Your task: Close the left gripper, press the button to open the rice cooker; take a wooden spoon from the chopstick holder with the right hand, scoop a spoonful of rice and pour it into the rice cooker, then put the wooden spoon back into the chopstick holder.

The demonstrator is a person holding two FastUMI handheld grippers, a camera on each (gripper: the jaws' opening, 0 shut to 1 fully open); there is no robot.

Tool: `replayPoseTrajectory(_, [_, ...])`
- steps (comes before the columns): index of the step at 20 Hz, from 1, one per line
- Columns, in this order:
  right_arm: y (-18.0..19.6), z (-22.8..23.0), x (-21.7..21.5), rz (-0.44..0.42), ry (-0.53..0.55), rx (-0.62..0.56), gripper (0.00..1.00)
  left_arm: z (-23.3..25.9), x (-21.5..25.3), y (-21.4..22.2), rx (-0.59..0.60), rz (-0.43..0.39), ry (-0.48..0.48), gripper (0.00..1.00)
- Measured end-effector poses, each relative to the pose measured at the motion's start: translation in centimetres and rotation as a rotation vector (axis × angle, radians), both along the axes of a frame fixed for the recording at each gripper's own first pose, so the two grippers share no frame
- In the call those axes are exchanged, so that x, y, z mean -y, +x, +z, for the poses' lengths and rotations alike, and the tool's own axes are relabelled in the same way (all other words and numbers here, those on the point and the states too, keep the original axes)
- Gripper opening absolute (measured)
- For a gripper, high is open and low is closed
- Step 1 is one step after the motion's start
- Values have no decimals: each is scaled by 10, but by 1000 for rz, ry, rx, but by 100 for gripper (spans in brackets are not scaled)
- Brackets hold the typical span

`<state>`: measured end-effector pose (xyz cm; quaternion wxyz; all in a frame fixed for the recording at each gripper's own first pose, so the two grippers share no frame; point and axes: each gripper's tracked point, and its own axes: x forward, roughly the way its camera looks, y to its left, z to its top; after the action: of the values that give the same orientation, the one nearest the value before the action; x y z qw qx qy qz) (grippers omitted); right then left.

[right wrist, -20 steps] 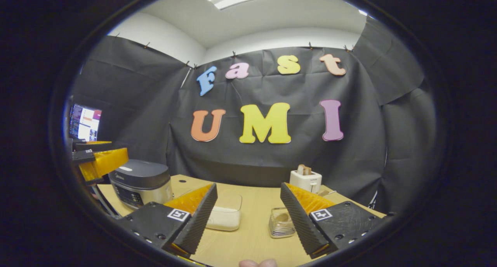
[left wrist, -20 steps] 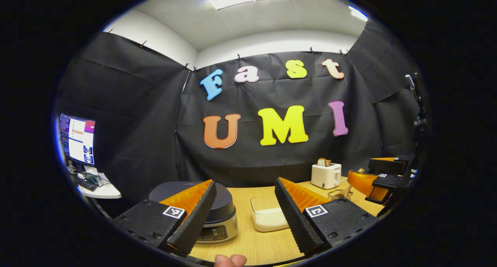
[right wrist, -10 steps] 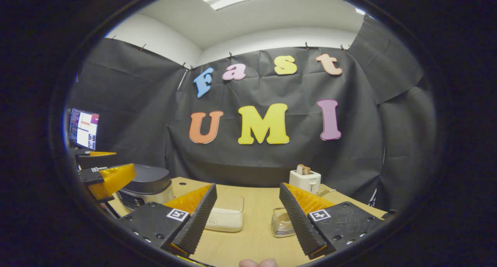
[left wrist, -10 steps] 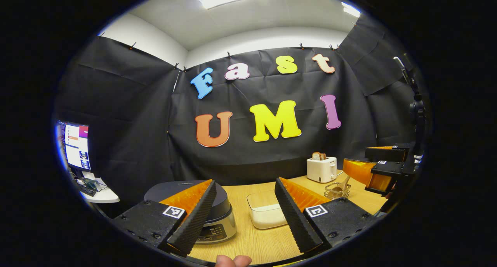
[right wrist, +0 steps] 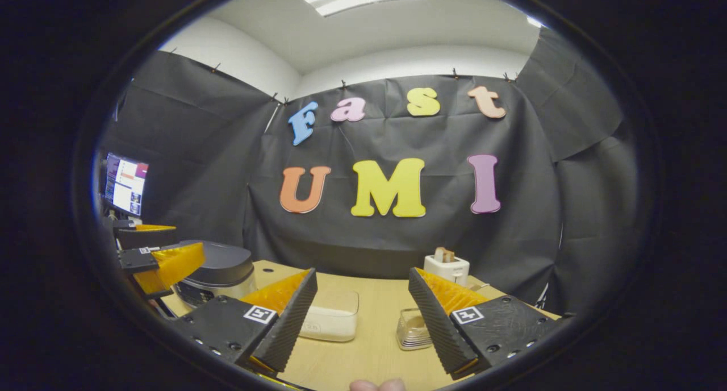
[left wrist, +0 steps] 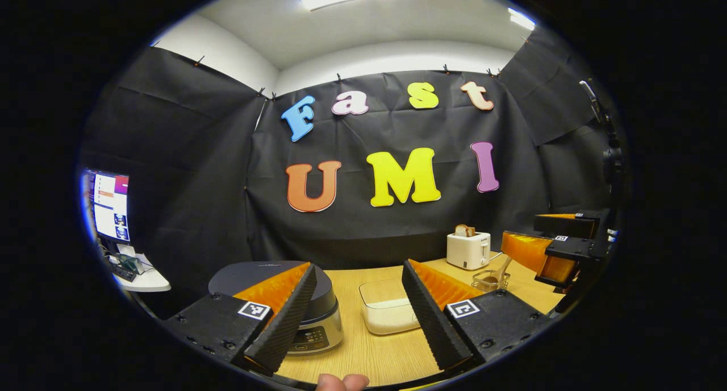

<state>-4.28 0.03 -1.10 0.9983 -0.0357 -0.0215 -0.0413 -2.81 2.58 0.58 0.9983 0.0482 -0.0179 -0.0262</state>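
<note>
The rice cooker [left wrist: 284,300] stands lid down left of the rice container [left wrist: 389,308], and the wooden spoon [left wrist: 500,270] sits in the chopstick holder [left wrist: 490,280] right of that container. Both the left gripper [left wrist: 358,317] and right gripper [right wrist: 363,317] hover spread wide, holding nothing. This fits either end of the task; any button press wants the left fingers [left wrist: 284,317] fully together first.

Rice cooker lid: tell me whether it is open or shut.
Shut. The rice cooker has its dark lid lying flat on the body, and the left gripper is open above the table.
</note>
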Motion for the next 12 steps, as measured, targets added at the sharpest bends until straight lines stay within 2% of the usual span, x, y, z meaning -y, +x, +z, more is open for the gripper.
replayPoseTrajectory(12, [-1,-6,0,-5,-10,-3,96,-8,-13,3,-23,31,18,96])
